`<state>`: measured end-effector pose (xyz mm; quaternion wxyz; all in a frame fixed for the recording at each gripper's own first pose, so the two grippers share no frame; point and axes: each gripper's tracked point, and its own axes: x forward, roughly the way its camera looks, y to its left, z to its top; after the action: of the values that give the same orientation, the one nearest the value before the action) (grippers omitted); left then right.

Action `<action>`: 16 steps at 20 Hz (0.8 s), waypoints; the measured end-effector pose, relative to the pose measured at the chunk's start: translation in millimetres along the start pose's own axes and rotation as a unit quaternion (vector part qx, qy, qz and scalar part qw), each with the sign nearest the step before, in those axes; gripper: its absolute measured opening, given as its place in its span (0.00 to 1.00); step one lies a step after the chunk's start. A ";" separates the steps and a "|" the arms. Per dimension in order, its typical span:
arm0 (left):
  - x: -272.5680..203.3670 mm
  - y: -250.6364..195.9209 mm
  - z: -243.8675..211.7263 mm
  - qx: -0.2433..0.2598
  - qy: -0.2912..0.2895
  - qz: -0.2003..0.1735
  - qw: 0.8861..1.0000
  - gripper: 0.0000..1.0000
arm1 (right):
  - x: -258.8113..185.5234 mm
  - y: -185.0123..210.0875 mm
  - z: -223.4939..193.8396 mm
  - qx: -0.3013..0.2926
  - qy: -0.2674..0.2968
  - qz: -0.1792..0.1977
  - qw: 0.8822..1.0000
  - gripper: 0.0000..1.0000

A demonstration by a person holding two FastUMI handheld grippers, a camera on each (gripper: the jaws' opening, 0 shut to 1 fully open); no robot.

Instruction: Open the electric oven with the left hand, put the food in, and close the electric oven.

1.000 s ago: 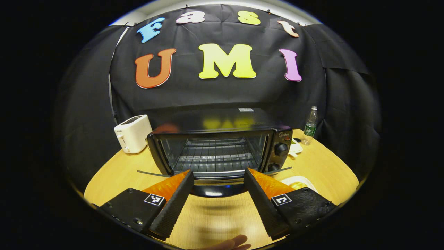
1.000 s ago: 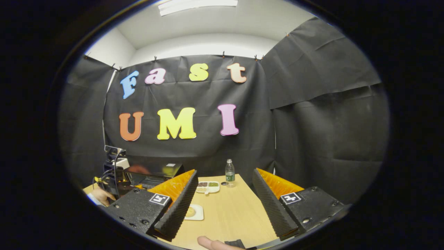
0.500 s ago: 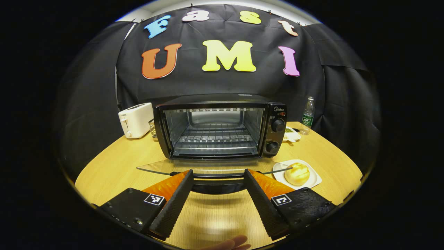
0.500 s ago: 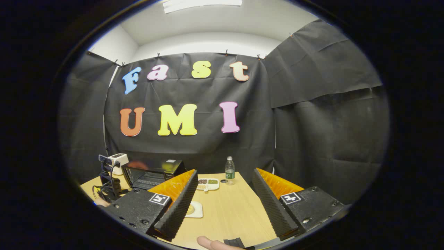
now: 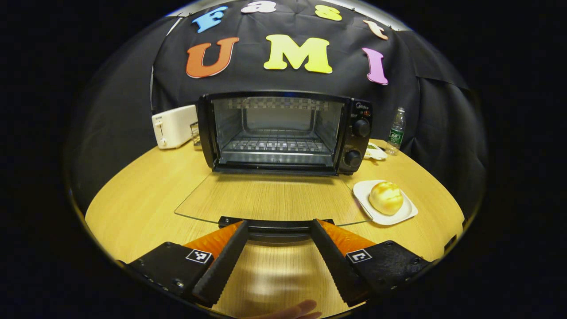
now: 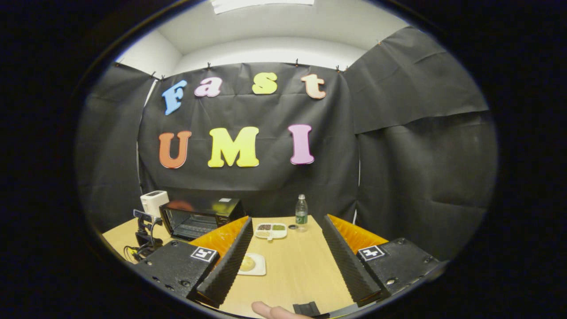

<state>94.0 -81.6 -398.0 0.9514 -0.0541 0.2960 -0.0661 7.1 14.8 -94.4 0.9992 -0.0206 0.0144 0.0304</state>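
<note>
Wooden bench (image 5: 146,195) ahead; left tongs (image 5: 276,257) and right tongs (image 6: 287,261) gape empty; bun (image 5: 386,198) looks soft, so grip its sides lightly

The oven (image 5: 283,133) stands mid-table (image 5: 146,195), door (image 5: 270,204) folded flat before it. Toaster (image 5: 173,126) left; bun (image 5: 386,198) on plate (image 5: 366,190) right; bottle (image 5: 396,131) and, seemingly, a tray (image 5: 375,153) behind.

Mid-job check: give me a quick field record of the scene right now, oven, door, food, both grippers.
oven: on the table, cavity open, rack bare
door: folded down flat, handle between the left gripper's fingers
food: bun on white plate, right of the door
left gripper: open, at the handle
right gripper: open, holding nothing, above the table
</note>
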 end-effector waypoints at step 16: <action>-141.9 29.0 152.2 -0.021 -0.179 0.002 0.984 0.92 | 72.6 43.0 -76.3 -0.014 0.055 0.026 0.998 1.00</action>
<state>67.8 -21.0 -198.6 0.9878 -0.0839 0.1223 -0.0470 74.8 58.9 -174.5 0.9954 -0.0363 0.0693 0.0549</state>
